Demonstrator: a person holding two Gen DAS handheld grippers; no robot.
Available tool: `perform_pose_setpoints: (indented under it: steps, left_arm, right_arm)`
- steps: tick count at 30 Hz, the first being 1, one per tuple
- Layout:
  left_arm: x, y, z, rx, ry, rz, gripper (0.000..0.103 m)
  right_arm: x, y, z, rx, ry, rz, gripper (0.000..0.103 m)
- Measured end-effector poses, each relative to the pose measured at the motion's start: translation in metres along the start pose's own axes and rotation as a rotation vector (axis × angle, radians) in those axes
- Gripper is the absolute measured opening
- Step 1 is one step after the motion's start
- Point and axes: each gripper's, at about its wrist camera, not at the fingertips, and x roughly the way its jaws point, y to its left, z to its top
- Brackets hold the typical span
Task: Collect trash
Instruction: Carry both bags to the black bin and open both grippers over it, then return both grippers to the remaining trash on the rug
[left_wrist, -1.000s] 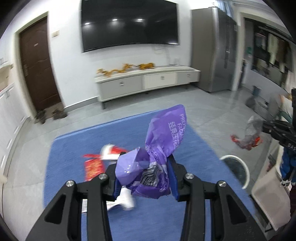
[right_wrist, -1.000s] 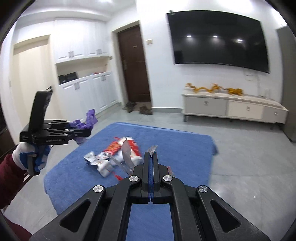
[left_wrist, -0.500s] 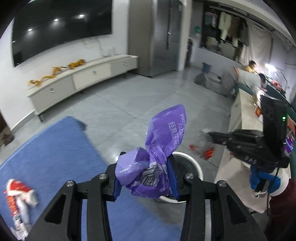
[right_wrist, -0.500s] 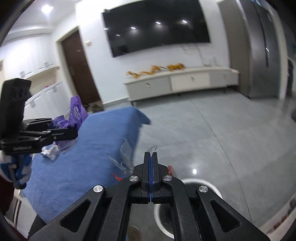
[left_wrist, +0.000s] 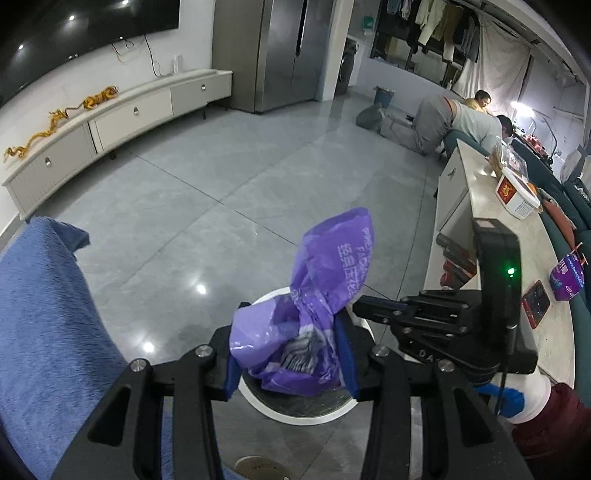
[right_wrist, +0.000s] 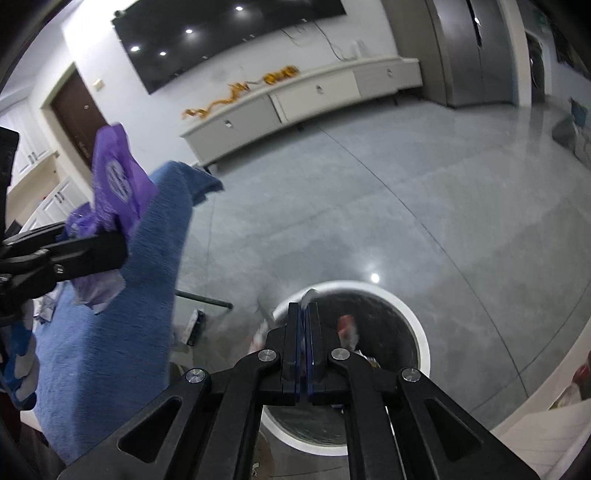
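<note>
One crumpled purple wrapper (left_wrist: 314, 317) w/ white print sits clamped in left claw (left_wrist: 290, 354), jaws opening, over bin (left_wrist: 295, 415).

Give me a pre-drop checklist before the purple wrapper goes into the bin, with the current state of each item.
1. Crumpled purple plastic wrapper sits between the left gripper's blue pads as its jaws are opening: ok.
2. Round white-rimmed trash bin lies under the left gripper in the left wrist view: ok.
3. Bin mouth is uncovered, dark liner showing: ok.
4. Right gripper is out of the way: not ok, it hangs over the same bin, close beside the left.
5. Right gripper's thin clear scrap has dropped free: cannot tell; its jaws are opening, a blurred red-and-white piece shows at the bin.
6. Blue carpet edge is clear of the bin: ok.
</note>
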Motion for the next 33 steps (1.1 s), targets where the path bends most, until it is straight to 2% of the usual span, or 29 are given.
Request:
perform_pose_setpoints:
  steps: [2, 3, 4, 6, 11, 13, 18, 23, 27, 33]
  left_arm:
    - [0.008, 0.0, -0.002, -0.001, 0.013, -0.004, 0.053]
    - [0.012, -0.001, -0.002, -0.004, 0.016, -0.005, 0.059]
    - [0.015, -0.003, -0.002, -0.008, 0.018, -0.01, 0.061]
    - [0.016, -0.003, -0.006, -0.015, 0.02, -0.022, 0.062]
    - [0.018, -0.008, -0.007, -0.016, 0.021, -0.023, 0.062]
    - [0.014, -0.008, -0.01, -0.016, 0.013, -0.01, 0.062]
    - [-0.008, -0.011, -0.015, -0.005, -0.038, 0.061, 0.063]
    - [-0.043, -0.015, -0.023, 0.019, -0.118, 0.156, 0.063]
    - [-0.066, -0.015, -0.032, 0.035, -0.158, 0.211, 0.074]
    - [-0.092, -0.019, -0.046, 0.049, -0.188, 0.273, 0.074]
  right_arm:
    - [0.005, -0.006, -0.005, 0.012, 0.013, -0.008, 0.006]
    - [0.008, -0.011, -0.008, 0.019, 0.019, -0.011, 0.012]
    - [0.009, -0.013, -0.01, 0.025, 0.023, -0.015, 0.019]
    - [0.01, -0.019, -0.014, 0.034, 0.026, -0.024, 0.025]
    - [0.003, -0.028, -0.019, 0.059, 0.014, -0.04, 0.029]
    - [0.0, -0.027, -0.019, 0.061, 0.005, -0.045, 0.034]
    - [-0.016, -0.018, -0.013, 0.043, -0.031, -0.052, 0.052]
    - [-0.036, 0.001, -0.009, 0.004, -0.07, -0.041, 0.06]
    - [-0.052, 0.018, -0.007, -0.027, -0.103, -0.027, 0.069]
    - [-0.074, 0.042, -0.005, -0.067, -0.153, -0.021, 0.083]
